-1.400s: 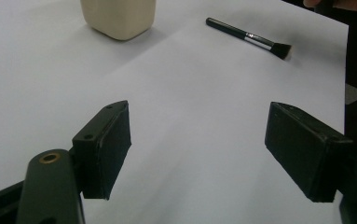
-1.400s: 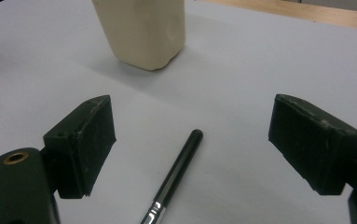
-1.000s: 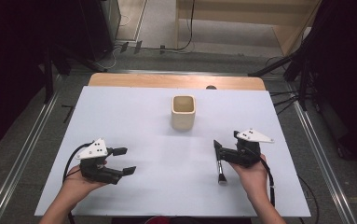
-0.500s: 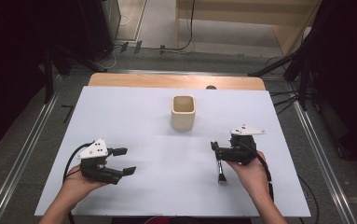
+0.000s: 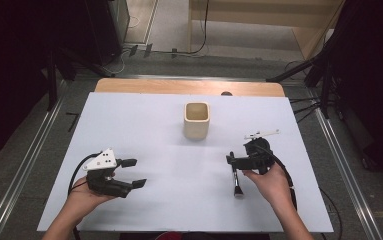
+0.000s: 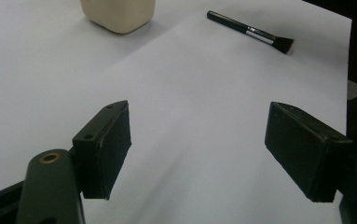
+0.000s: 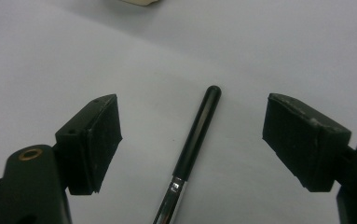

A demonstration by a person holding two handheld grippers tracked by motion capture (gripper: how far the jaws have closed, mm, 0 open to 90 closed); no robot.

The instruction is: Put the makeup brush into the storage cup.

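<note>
Readable text: none could be made out in any of the views.
Brush (image 7: 192, 140): its black handle and silver ferrule carried no legible brand or number.
Cup (image 5: 197, 120): its cream walls were plain, without label or mark.
Worktop (image 5: 154, 130): the white sheet bore no print or sign.
Left tongs (image 6: 197, 149): the black pads showed no lettering.
Right tongs (image 7: 190, 142): the black pads were likewise unmarked.
Grey plate (image 5: 101, 160): it showed small dark dots, too small to tell whether they were holes or marks.
</note>
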